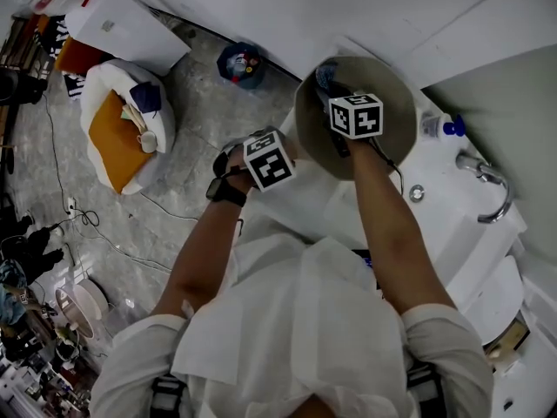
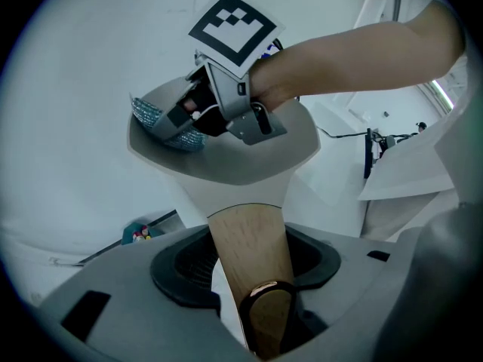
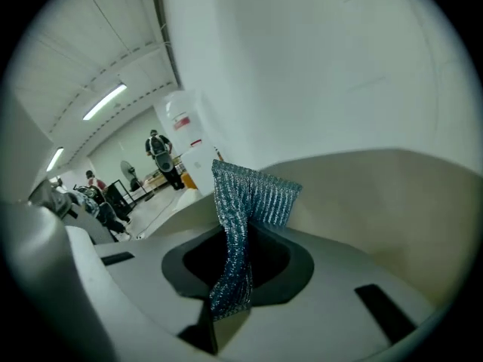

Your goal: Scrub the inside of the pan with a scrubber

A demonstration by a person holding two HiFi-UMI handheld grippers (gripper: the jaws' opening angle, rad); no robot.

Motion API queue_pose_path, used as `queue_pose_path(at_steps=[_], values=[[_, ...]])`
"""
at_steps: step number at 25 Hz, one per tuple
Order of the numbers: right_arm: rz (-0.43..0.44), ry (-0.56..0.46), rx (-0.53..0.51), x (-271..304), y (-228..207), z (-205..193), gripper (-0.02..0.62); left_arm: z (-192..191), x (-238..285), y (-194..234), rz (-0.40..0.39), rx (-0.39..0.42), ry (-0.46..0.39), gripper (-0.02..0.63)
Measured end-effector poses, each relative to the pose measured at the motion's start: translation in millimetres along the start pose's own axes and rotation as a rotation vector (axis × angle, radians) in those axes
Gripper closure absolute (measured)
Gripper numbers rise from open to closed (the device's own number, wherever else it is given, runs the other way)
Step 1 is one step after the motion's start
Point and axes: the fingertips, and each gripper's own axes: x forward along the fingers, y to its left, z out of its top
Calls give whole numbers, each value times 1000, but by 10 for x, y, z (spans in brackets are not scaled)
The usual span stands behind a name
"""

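The pan (image 1: 396, 98), held up by its wooden handle (image 2: 249, 236) clamped in the left gripper (image 2: 253, 268), may twist in that grip if the right gripper (image 3: 238, 271), pinching the thin blue scrubber (image 3: 253, 194) inside it, pushes too hard.

Shown are one pan (image 1: 393, 87), one scrubber (image 3: 249, 202), two tools (left tool (image 2: 253, 268), right tool (image 3: 238, 266)), one faucet (image 1: 493, 186), one blue-capped bottle (image 1: 439, 127).

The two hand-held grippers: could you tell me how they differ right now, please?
The left hand-held gripper clamps the wooden handle; the right hand-held gripper pinches the blue scrubber. The left sits outside the pan, the right inside it. Both are shut on something.
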Motion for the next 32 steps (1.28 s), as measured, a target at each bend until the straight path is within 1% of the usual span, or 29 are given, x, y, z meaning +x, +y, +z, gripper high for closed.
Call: queue_pose_path(at_steps=[1, 3, 6, 9, 13, 15, 16, 17, 19, 21, 22, 23, 24, 26, 28, 29, 30, 31, 32], values=[[51, 14, 2, 0, 125, -49, 543, -2, -3, 0, 0, -1, 0, 366], [183, 71, 30, -52, 372, -183, 543, -2, -5, 0, -1, -2, 1, 366], [361, 222, 38, -236, 684, -470, 543, 6, 4, 5, 0, -5, 2, 365], [479, 416, 26, -519, 864, -804, 543, 8, 5, 4, 2, -8, 6, 367], [584, 711, -10, -987, 878, -1189, 543, 2, -2, 2, -1, -32, 9, 368], [606, 863, -58, -1200, 764, -1340, 543, -3, -4, 2, -6, -51, 8, 371], [596, 941, -89, -1293, 666, -1410, 543, -4, -2, 3, -7, -60, 7, 372], [570, 1018, -125, -1376, 543, -1470, 543, -4, 0, 4, -9, -69, 4, 373], [487, 1154, -226, -1500, 279, -1550, 543, -5, 1, 3, -11, -86, -1, 376], [425, 1235, -328, -1556, 129, -1587, 543, -13, -3, -12, -17, -103, -3, 379], [414, 1256, -355, -1562, 121, -1602, 543, -16, -3, -22, -22, -111, -2, 379], [419, 1266, -360, -1558, 156, -1618, 543, -13, -1, -30, -27, -116, -3, 380], [442, 1263, -341, -1545, 231, -1627, 543, -8, 3, -36, -31, -119, -4, 380], [538, 1207, -239, -1484, 492, -1584, 543, -11, 8, -31, -31, -110, 2, 380], [644, 1084, -101, -1335, 800, -1452, 543, -49, 3, -37, -31, -98, 19, 381], [670, 1003, -35, -1214, 907, -1362, 541, -66, -1, -44, -33, -95, 26, 382], [667, 910, 29, -1062, 963, -1257, 541, -74, -4, -46, -33, -92, 29, 382], [640, 808, 95, -888, 970, -1138, 541, -75, -4, -47, -33, -89, 29, 382], [595, 704, 162, -714, 939, -1016, 542, -70, -3, -49, -34, -87, 28, 382]])
